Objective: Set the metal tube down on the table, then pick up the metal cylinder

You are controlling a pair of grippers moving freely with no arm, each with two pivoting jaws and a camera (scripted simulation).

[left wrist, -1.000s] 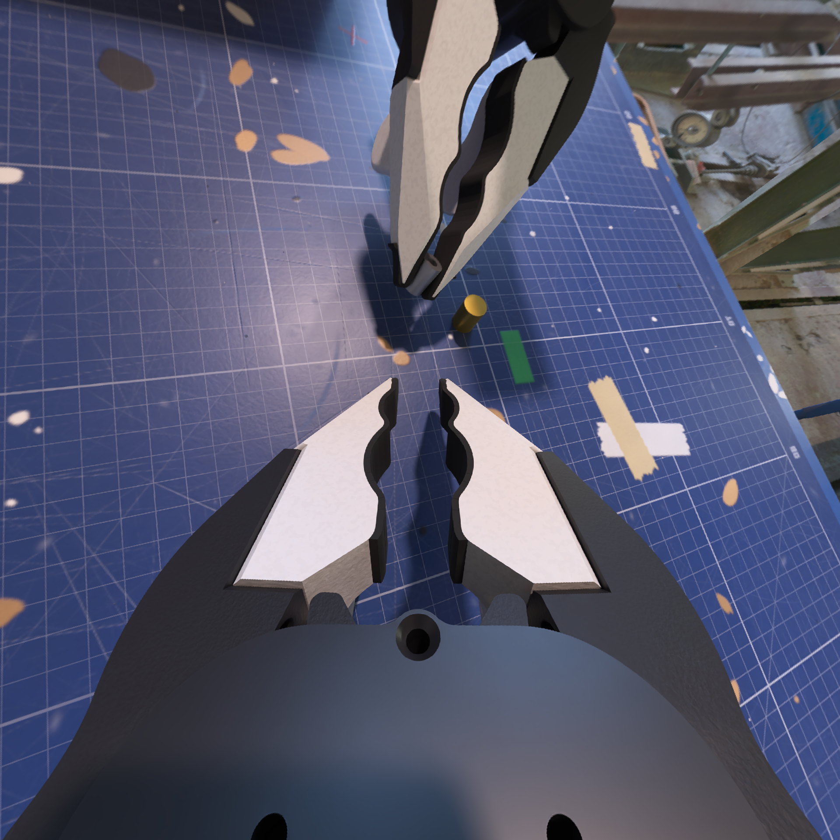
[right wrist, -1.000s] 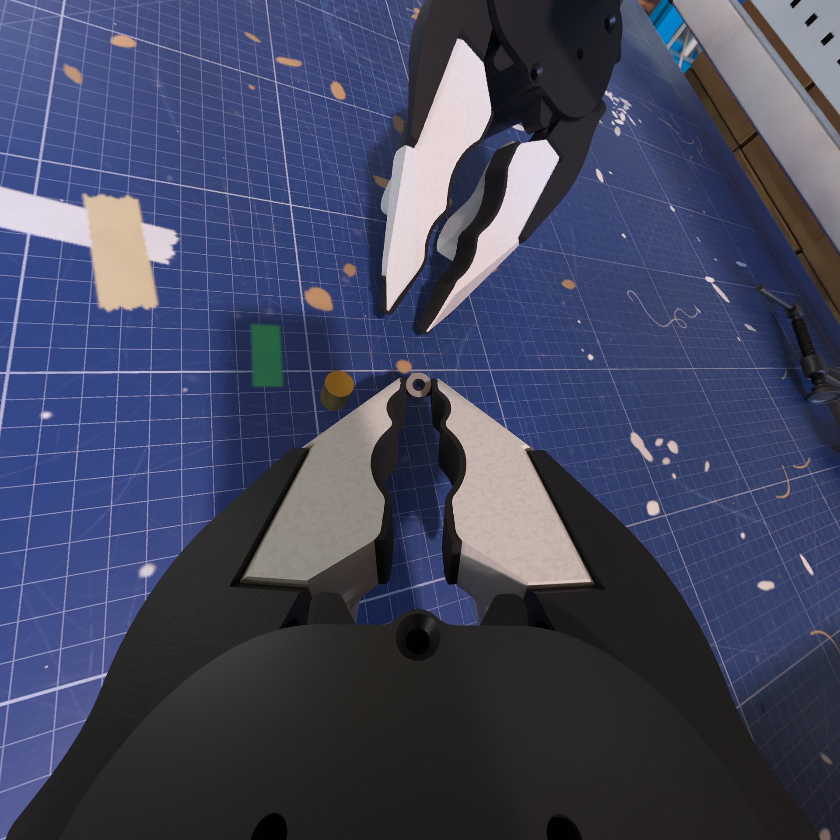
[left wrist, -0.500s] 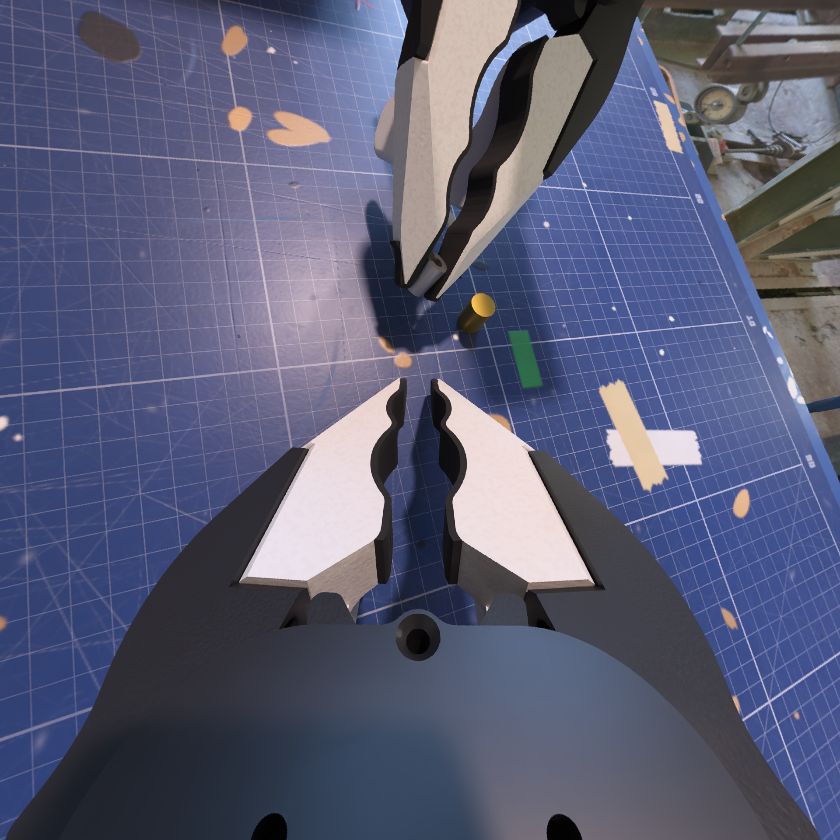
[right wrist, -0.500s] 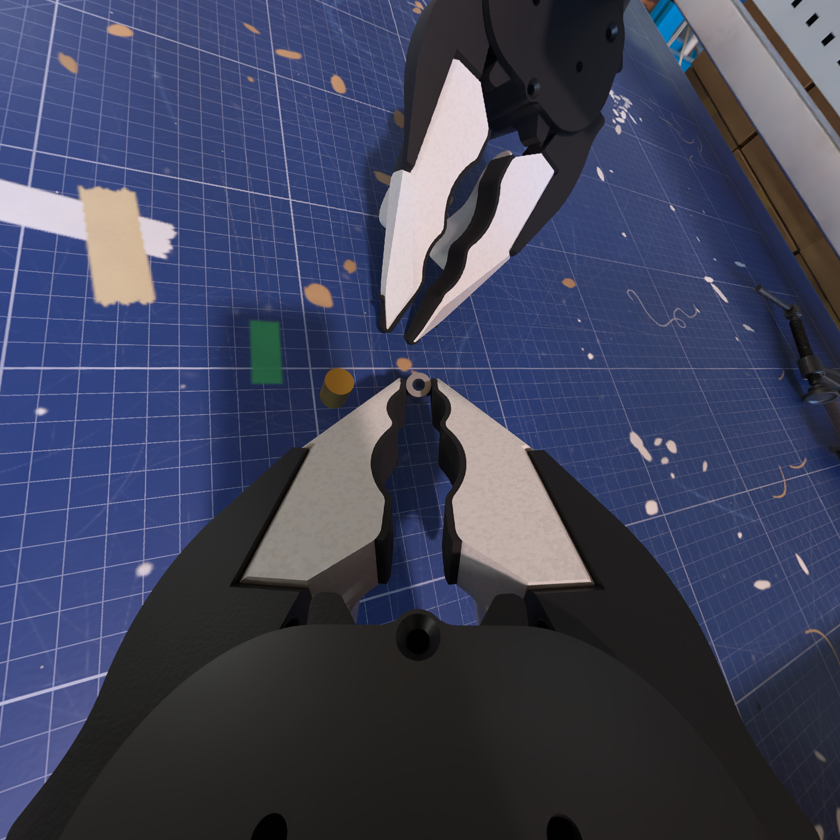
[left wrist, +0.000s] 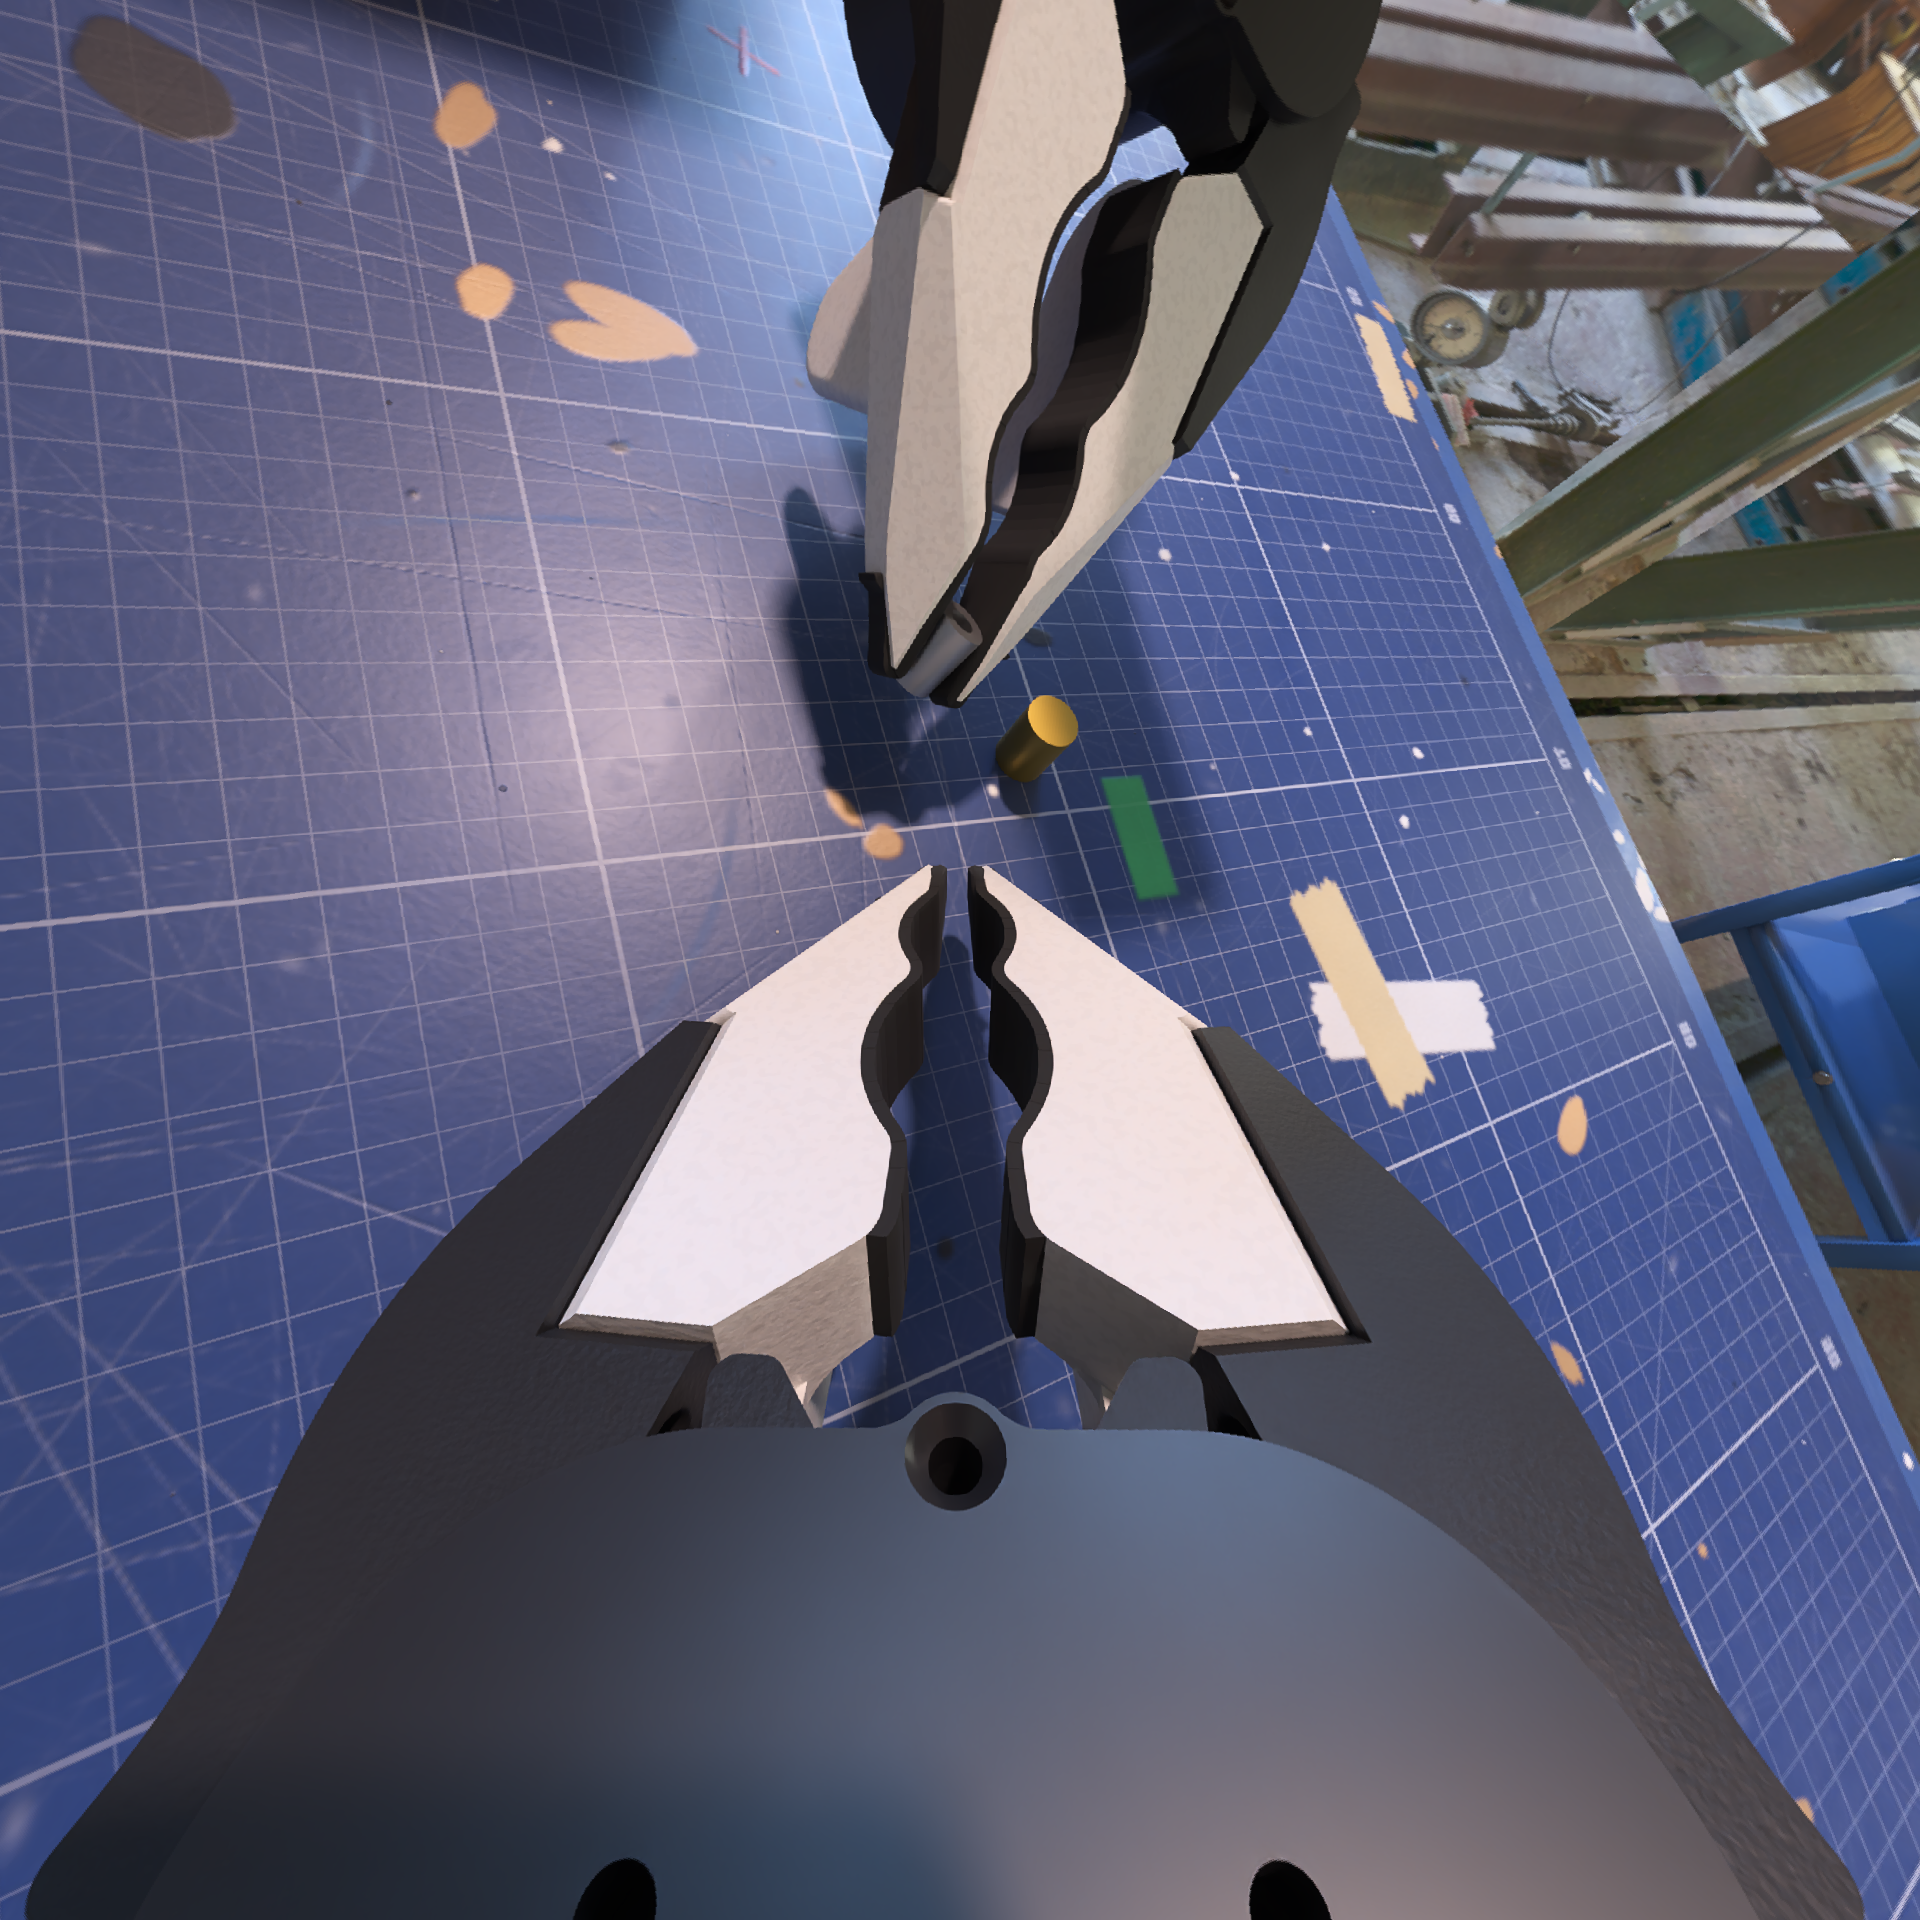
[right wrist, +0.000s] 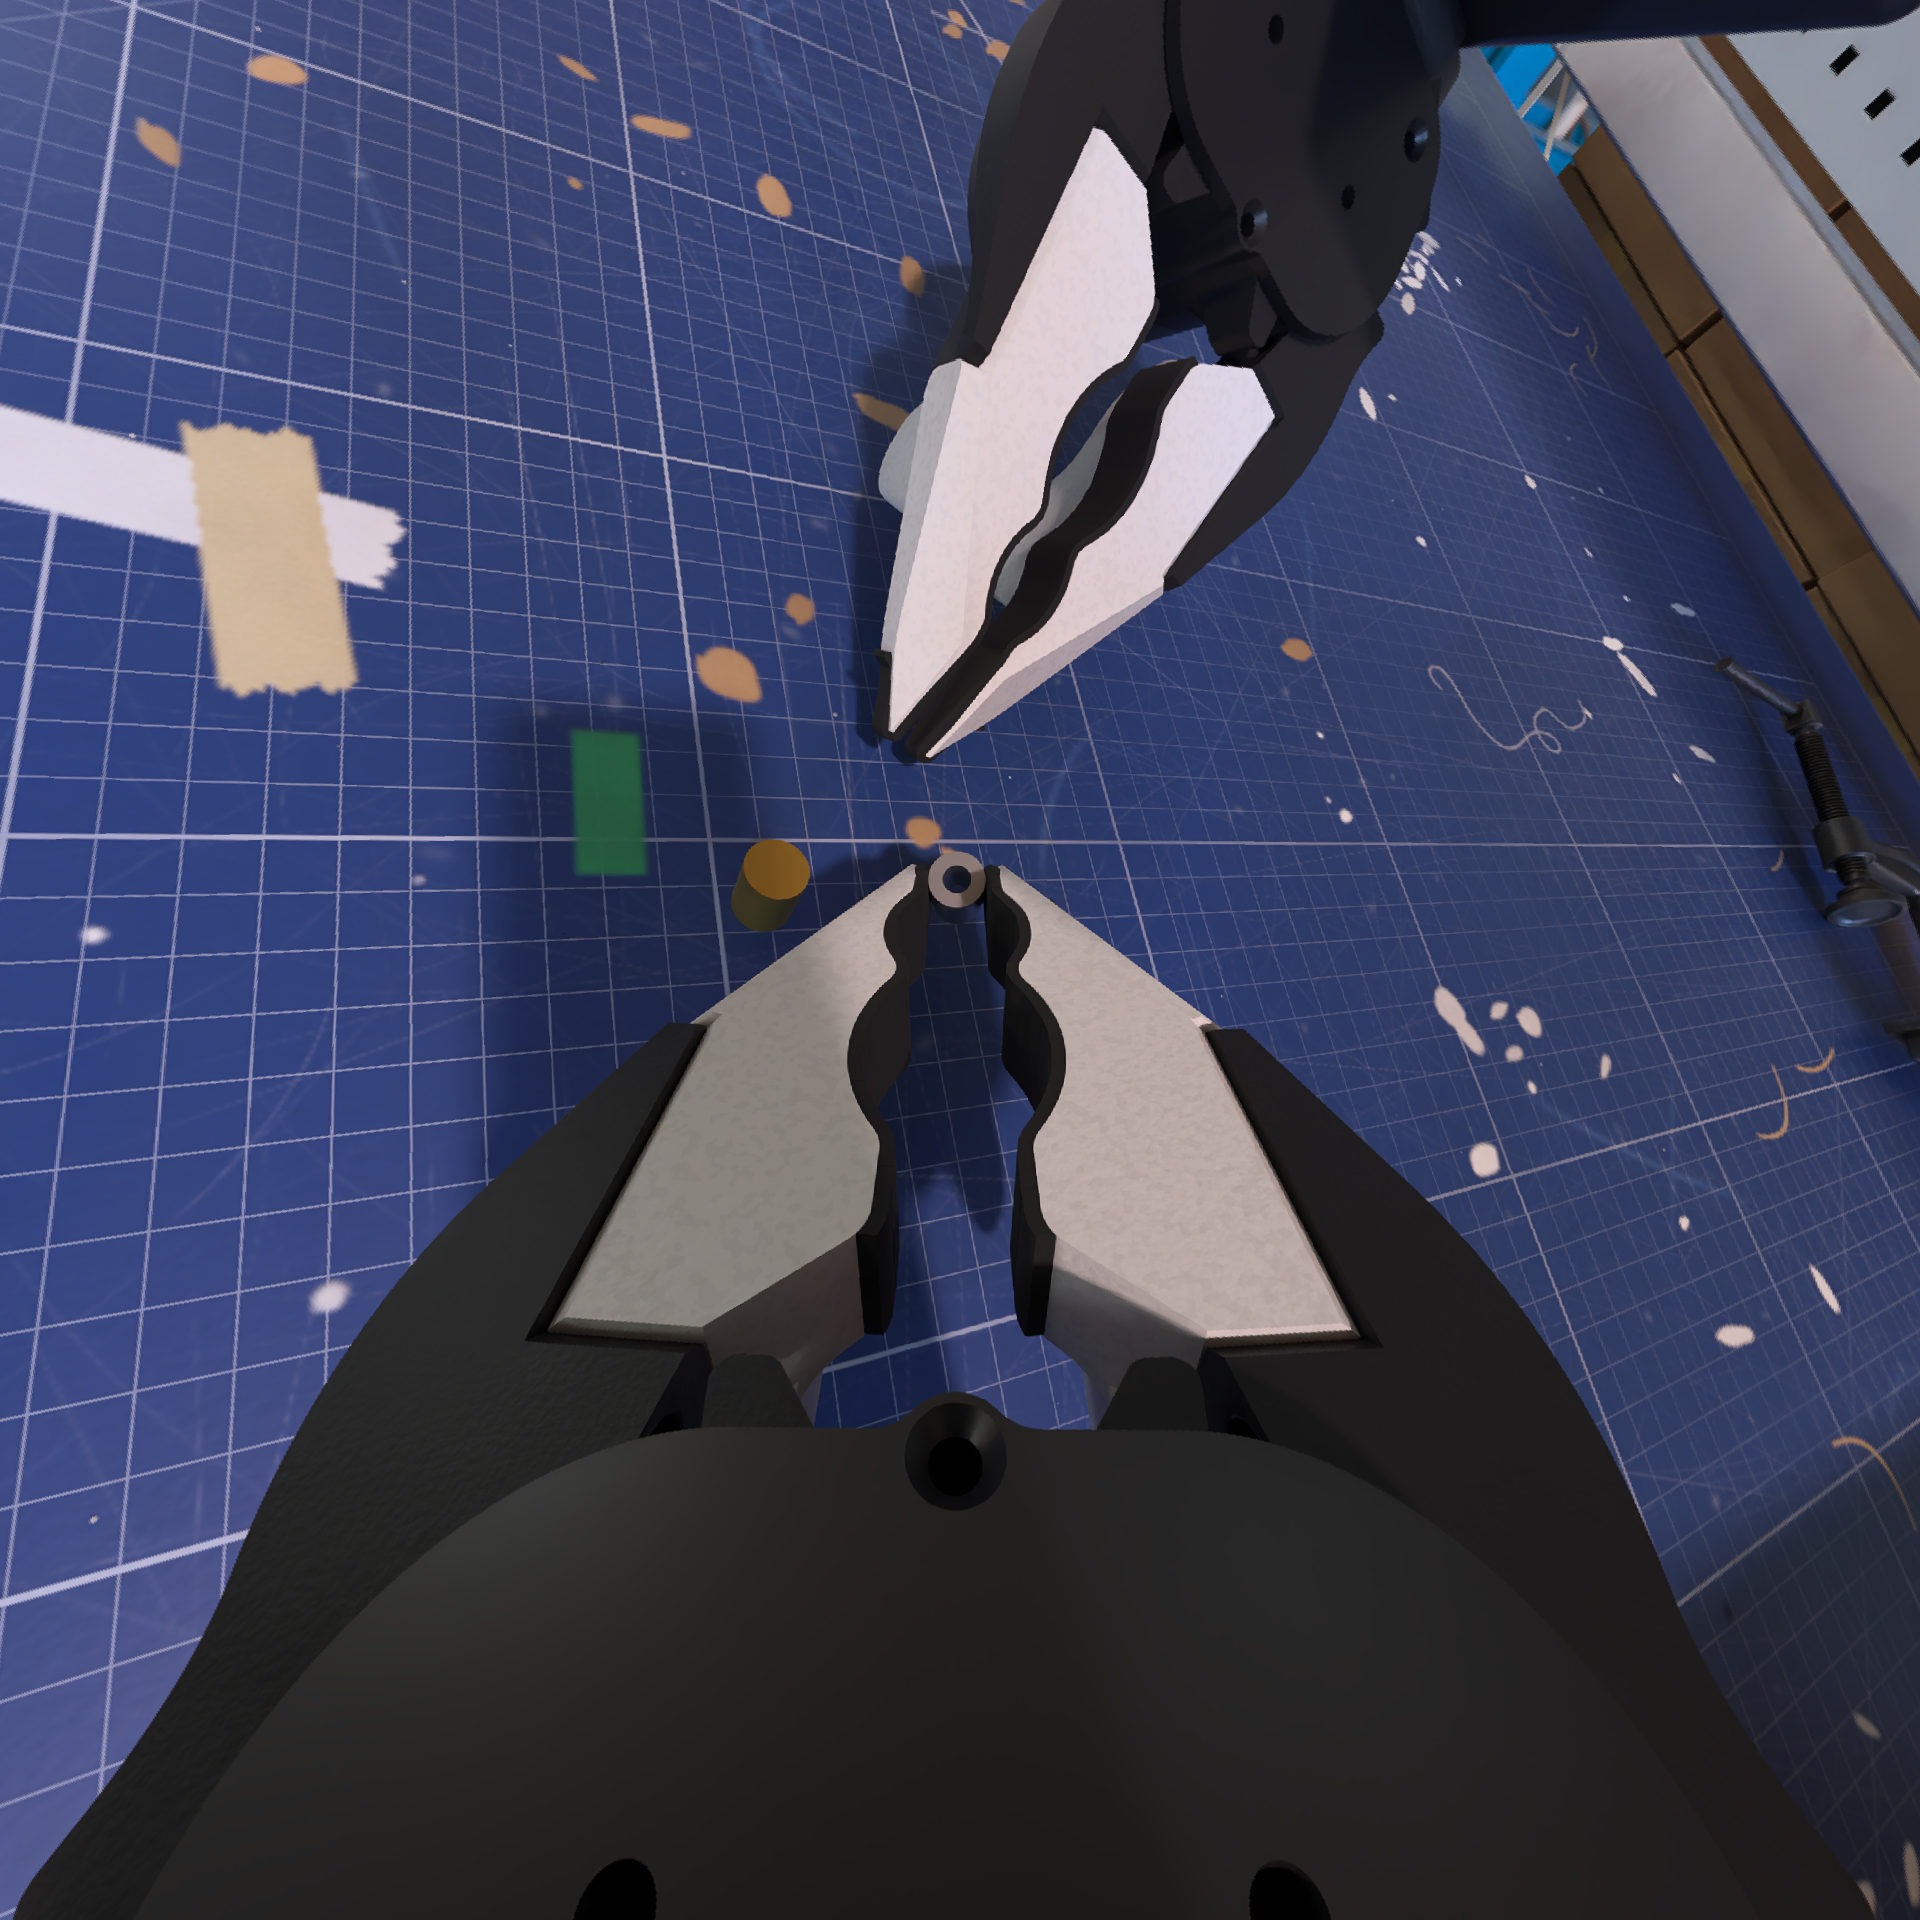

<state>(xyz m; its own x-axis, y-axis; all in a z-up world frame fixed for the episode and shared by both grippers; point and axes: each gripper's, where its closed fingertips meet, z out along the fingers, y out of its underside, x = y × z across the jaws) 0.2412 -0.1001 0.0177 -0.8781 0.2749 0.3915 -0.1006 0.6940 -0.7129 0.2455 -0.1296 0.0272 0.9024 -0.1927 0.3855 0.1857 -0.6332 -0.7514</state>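
My right gripper (right wrist: 956, 896) is shut on the metal tube (right wrist: 956, 878), a short grey tube whose ring-shaped end faces the camera. In the left wrist view the right gripper (left wrist: 935, 681) points down with the tube (left wrist: 951, 642) at its tips, low over the blue grid mat (left wrist: 416, 727). The metal cylinder (right wrist: 771, 883), short and brass-coloured, stands upright on the mat just left of the right fingertips; it also shows in the left wrist view (left wrist: 1034, 736). My left gripper (left wrist: 956, 878) is shut and empty, and it also shows in the right wrist view (right wrist: 906, 743).
A green patch (right wrist: 608, 800) and crossed tan and white tape strips (right wrist: 270, 551) lie flat on the mat beyond the cylinder. A dark clamp tool (right wrist: 1849, 831) lies at the right. The table edge and a blue bin (left wrist: 1849, 997) are at the right of the left wrist view.
My left gripper's fingers have closed from a clear gap to nearly touching. The right gripper still holds the tube in about the same place. The cylinder has not moved.
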